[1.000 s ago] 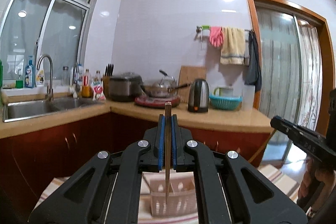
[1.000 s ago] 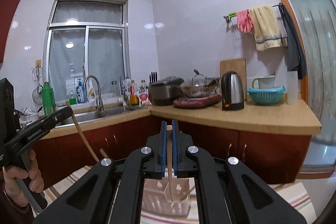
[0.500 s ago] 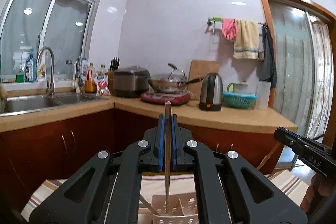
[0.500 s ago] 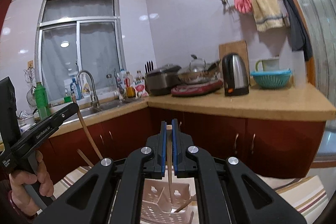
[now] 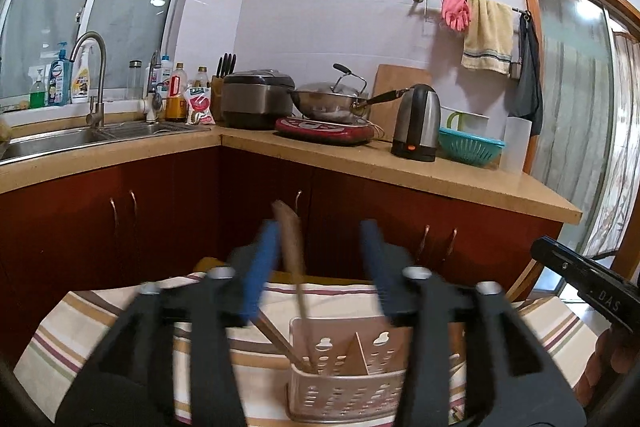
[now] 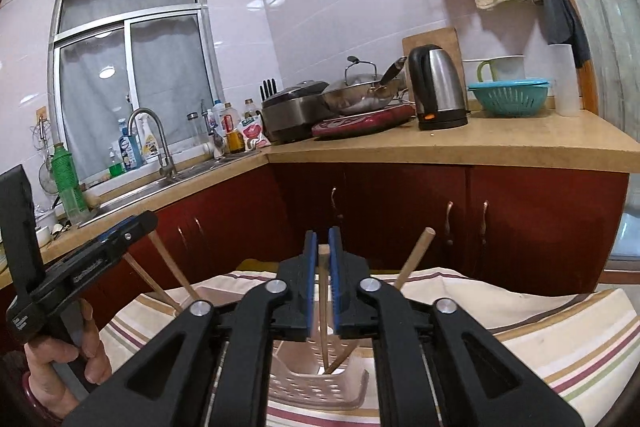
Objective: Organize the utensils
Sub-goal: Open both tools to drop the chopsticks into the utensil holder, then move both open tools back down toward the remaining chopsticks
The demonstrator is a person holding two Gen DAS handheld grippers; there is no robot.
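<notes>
Because a wooden chopstick (image 6: 323, 301) is light, stiff and smooth, it will likely pivot or slide unless pinched near its upper end, with the shaft kept close to vertical over the slot it is meant for. The right gripper (image 6: 323, 279) does just that: its blue pads are nearly together on the stick, whose tip reaches into the perforated plastic utensil caddy (image 6: 316, 385) on the striped cloth (image 6: 540, 327). The left gripper (image 5: 316, 267) is spread wide, gripping nothing; a chopstick (image 5: 294, 267) stands free between its pads, leaning slightly, with its lower end inside the caddy (image 5: 340, 395) beside 1 more slanted stick (image 5: 276, 337). In the right wrist view 2 sticks rise beside the left tool and 1 more pokes up right of the fingers.
</notes>
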